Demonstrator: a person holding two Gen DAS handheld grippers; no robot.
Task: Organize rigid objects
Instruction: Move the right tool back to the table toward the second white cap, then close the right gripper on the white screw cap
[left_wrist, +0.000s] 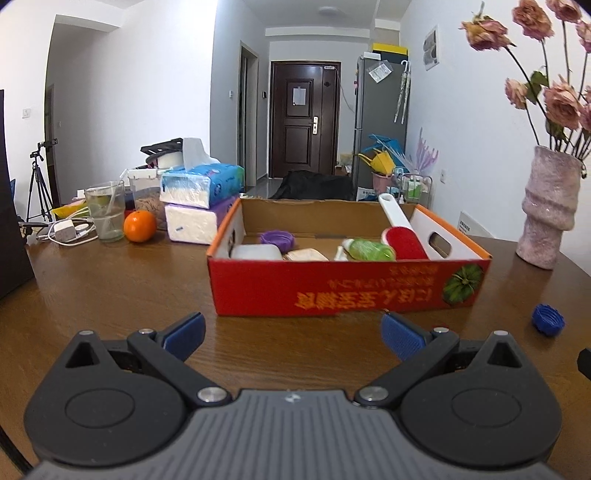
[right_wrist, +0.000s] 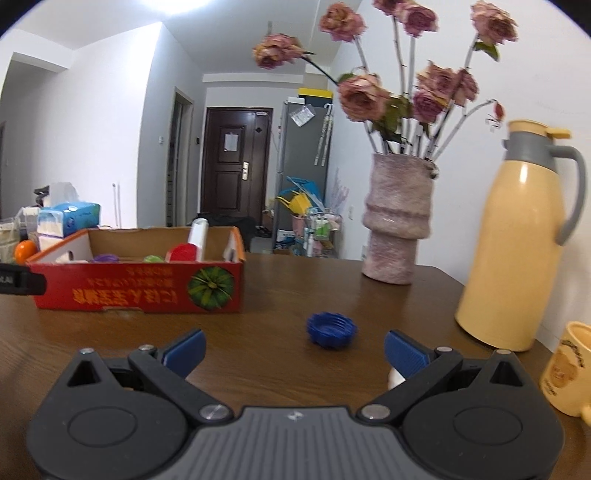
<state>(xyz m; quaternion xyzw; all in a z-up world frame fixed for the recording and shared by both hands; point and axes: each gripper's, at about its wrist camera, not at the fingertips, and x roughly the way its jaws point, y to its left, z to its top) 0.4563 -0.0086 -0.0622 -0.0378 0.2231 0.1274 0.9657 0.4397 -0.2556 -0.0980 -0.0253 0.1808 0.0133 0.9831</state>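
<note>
A red cardboard box (left_wrist: 332, 288) stands on the wooden table and holds a purple cap (left_wrist: 277, 239), a white container (left_wrist: 256, 252), a green bottle (left_wrist: 369, 249) and a red lint brush with a white handle (left_wrist: 400, 229). The box also shows in the right wrist view (right_wrist: 147, 291). A blue ribbed cap (right_wrist: 331, 329) lies on the table right of the box; it also shows in the left wrist view (left_wrist: 548, 319). My left gripper (left_wrist: 291, 334) is open and empty in front of the box. My right gripper (right_wrist: 294, 350) is open and empty just short of the blue cap.
A pink vase with dried roses (right_wrist: 397, 221), a yellow thermos (right_wrist: 517, 243) and a yellow mug (right_wrist: 569, 369) stand at the right. Tissue packs (left_wrist: 201, 184), an orange (left_wrist: 139, 226), a glass (left_wrist: 105, 212) and a charger (left_wrist: 64, 232) sit at the left. A small white object (right_wrist: 395, 378) lies under my right finger.
</note>
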